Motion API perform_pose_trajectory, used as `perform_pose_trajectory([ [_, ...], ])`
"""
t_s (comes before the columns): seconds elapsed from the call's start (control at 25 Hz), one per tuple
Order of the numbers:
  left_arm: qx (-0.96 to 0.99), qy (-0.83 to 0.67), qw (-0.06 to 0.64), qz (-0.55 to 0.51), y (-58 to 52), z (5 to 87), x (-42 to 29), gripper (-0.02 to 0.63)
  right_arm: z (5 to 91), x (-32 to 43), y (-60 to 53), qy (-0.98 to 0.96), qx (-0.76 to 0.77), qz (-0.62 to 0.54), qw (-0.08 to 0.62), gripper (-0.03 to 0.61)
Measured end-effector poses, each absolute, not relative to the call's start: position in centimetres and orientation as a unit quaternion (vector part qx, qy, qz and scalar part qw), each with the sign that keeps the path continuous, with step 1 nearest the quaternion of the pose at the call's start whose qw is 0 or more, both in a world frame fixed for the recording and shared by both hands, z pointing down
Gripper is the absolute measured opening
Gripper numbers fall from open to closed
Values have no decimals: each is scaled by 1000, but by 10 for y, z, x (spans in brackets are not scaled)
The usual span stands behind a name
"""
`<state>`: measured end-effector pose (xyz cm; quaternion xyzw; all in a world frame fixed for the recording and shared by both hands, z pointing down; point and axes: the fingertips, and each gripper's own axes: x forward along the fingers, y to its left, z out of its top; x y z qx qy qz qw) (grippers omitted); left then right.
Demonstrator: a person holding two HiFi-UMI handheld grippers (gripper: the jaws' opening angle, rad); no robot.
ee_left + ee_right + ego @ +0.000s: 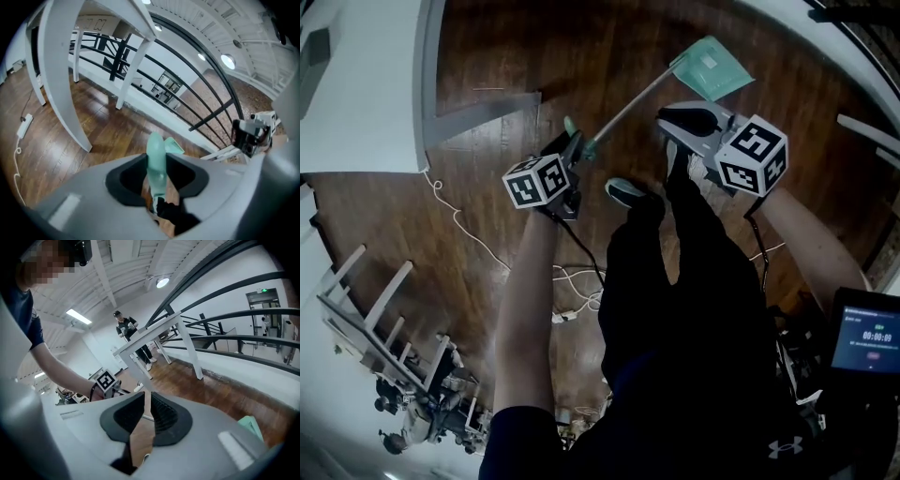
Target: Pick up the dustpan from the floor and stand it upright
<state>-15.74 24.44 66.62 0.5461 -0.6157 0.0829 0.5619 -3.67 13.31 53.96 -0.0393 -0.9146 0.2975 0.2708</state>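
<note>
Dark trousers (694,309) are nearest; beyond them the left gripper (574,148) fingers pinch the dustpan (710,67) handle, its pan apparently lifted off the floor (534,56), slanted. Right gripper (675,122) fingers stand nearly together, empty. Standing it upright remains

The dustpan (711,67) is mint green, with a silvery shaft and a green grip. The floor (609,47) is dark brown wood in glossy planks. The left gripper (574,142) and right gripper (667,125) have pale grey bodies and black pads (123,180), and their cubes carry black square markers on white. At the upper left of the head view the table (356,94) is white, and a white cable (473,230) trails below it. The person's trousers (694,281) are black. The railing (119,61) in the left gripper view is black. A screen (870,337) at the lower right of the head view glows blue.
</note>
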Motion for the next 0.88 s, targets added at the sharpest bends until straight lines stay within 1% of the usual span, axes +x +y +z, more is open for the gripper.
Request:
perform_pose_trajectory([
  [0.2, 553, -618, 551, 92, 206, 642, -148, 133, 531, -21, 117, -913, -35, 309, 265, 48],
  [0.48, 581, -593, 546, 112, 133, 600, -111, 141, 506, 19, 71, -914, -2, 324, 244, 48],
  [0.88, 626, -561, 532, 98, 27, 567, -56, 147, 487, 80, -7, -916, 58, 313, 243, 44],
])
